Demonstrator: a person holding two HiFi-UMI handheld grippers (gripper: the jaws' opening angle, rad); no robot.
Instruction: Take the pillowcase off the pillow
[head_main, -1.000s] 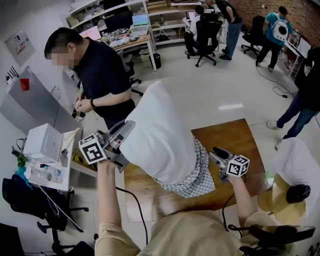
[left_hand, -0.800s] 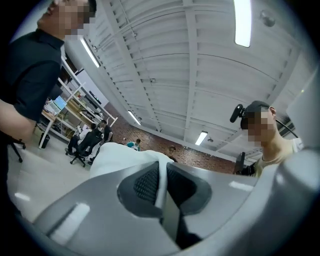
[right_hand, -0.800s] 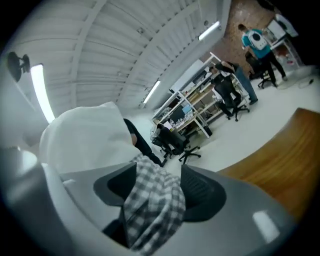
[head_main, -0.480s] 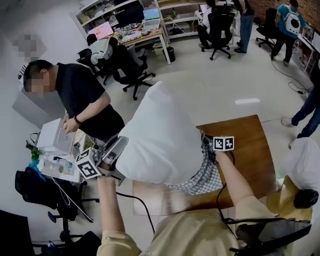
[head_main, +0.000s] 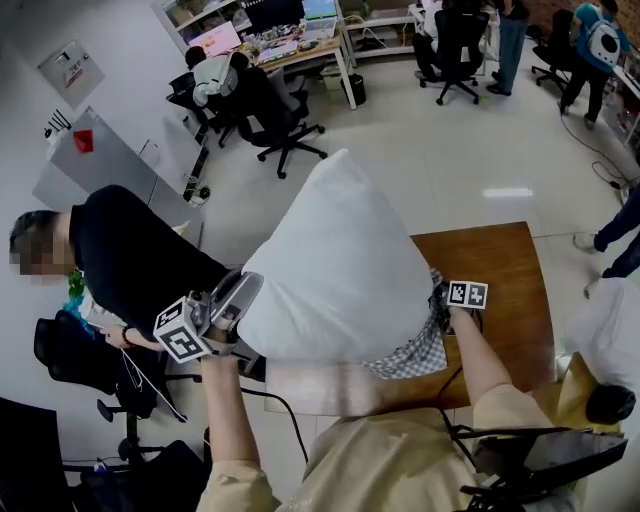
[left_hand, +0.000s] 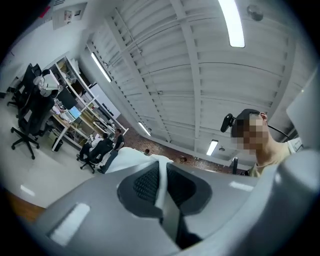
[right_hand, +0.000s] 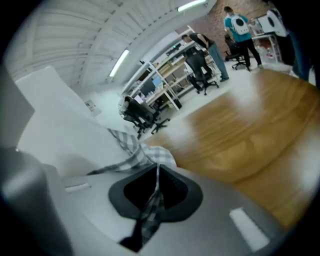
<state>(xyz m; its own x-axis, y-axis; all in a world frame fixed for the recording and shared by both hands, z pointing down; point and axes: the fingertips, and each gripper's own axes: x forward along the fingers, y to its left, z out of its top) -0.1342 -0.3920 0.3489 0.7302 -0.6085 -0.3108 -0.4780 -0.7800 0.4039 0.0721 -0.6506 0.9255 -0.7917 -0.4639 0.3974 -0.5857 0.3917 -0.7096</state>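
The pillow (head_main: 335, 265) blocks the middle; the table (head_main: 500, 275) is free at right; a person (head_main: 130, 260) crowds the left side.

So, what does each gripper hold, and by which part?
Left gripper: the pillow, by its bare lower corner. Right gripper: the pillowcase, by a fold at its right end.

No words, brands or numbers can be read anywhere. A white notice (head_main: 70, 72) hangs on the wall at the upper left of the head view, its print too small to make out. A red tag (head_main: 82, 140) on a grey cabinet (head_main: 110, 175) shows no legible writing. The cubes on the left gripper (head_main: 250, 285) and the right gripper (head_main: 440, 299) bear black-and-white square patterns, no letters.
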